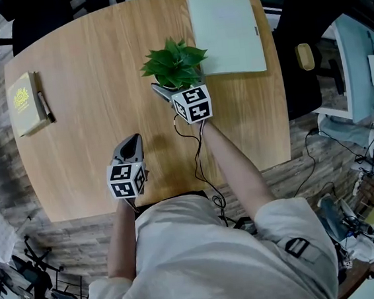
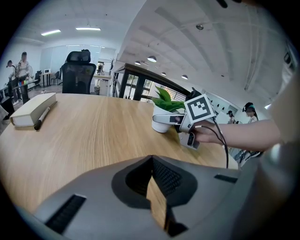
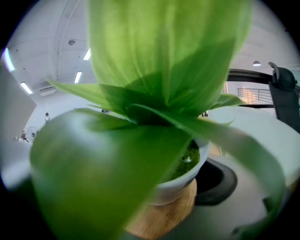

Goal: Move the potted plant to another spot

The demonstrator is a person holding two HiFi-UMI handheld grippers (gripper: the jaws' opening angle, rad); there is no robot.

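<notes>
potted plant (image 1: 175, 62) — clasped by right hand-held gripper (image 1: 169, 87) on table (image 1: 98, 128).

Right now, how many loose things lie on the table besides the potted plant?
3: a book at the left edge, a pen beside it, a pale green pad at the far right corner. The potted plant leaves may hide something small.

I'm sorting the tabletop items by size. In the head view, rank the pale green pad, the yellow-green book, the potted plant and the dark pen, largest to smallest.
1. pale green rectangular pad
2. leafy potted plant and yellow-green book: they look alike, so unranked
3. thin dark pen
</notes>
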